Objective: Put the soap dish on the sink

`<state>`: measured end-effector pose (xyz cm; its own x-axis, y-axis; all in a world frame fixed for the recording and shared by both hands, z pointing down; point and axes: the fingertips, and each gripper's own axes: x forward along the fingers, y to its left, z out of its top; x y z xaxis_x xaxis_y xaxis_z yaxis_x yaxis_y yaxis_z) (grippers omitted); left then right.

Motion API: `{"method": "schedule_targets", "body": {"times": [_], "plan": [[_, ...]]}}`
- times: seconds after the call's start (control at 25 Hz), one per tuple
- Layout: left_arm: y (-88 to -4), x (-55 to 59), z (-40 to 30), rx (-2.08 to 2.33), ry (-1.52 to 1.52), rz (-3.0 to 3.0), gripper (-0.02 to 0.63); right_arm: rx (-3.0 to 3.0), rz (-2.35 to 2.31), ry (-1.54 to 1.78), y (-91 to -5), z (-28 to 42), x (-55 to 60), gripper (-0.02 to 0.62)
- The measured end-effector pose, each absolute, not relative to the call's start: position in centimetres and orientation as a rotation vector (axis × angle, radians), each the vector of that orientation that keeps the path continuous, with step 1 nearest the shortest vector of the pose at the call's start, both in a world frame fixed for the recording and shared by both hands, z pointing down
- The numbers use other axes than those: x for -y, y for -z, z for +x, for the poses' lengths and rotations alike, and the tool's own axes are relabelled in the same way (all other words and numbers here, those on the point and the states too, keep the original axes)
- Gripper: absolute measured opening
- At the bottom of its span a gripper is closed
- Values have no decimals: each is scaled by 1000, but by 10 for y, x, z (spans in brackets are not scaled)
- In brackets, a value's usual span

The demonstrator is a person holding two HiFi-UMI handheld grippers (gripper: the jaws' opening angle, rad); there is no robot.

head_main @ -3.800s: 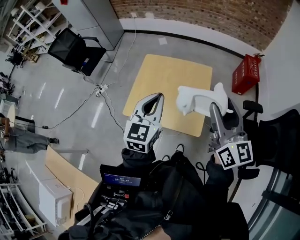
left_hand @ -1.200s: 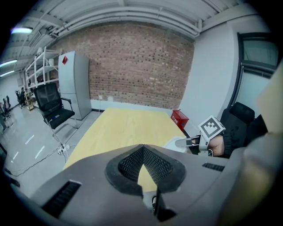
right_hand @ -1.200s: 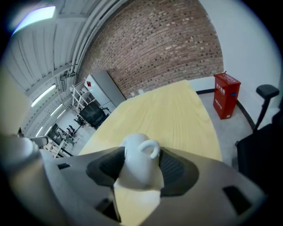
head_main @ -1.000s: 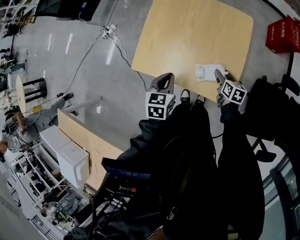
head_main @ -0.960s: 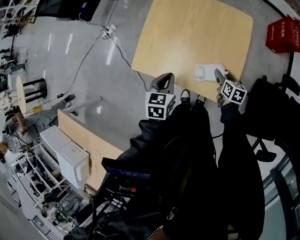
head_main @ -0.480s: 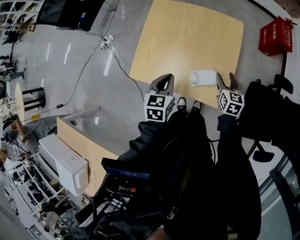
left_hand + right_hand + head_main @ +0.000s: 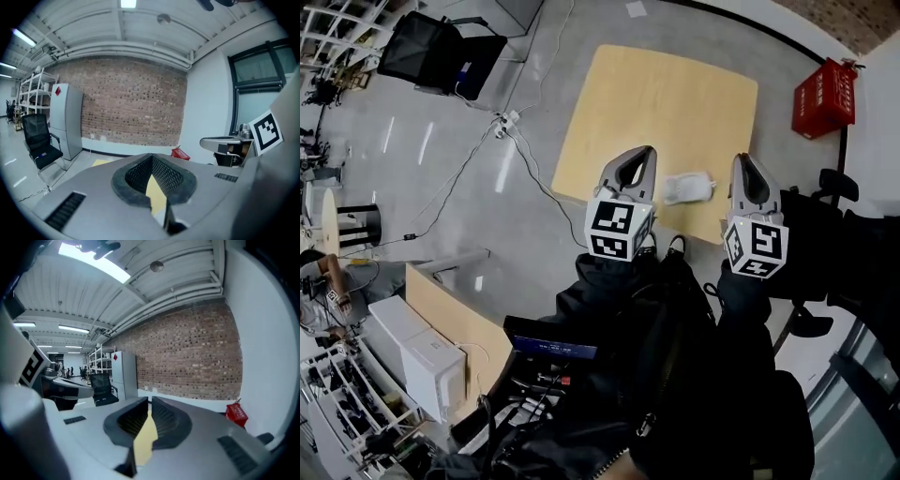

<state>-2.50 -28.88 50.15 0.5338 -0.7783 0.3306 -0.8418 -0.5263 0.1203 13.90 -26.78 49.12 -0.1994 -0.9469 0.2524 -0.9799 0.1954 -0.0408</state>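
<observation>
Head view: your soap dish point(image 7: 687, 188) lies free on the tan worktop point(image 7: 647, 103), near its close edge.
Left hand-held gripper point(image 7: 637, 157): jaws together, nothing between them.
Right hand-held gripper point(image 7: 744, 167): jaws closing, almost together, nothing between them.

The soap dish point(image 7: 687, 187), carried aloft in the right gripper point(image 7: 742, 161) seconds ago, now lies alone near the wooden table's point(image 7: 647, 103) near edge. The right gripper has let go and risen clear, its jaws closing on nothing. The left gripper point(image 7: 643, 153) has risen too.
</observation>
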Motion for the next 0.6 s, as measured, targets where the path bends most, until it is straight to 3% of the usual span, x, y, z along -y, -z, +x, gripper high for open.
{"method": "schedule_targets", "body": {"times": [0.32, 0.6], "plan": [[-393, 312, -1, 1390, -150, 2689, 3, 2387, 1926, 7, -362, 136, 275, 8], [-335, 324, 6, 1430, -37, 2787, 3, 2444, 1965, 153, -303, 141, 280, 6]]}}
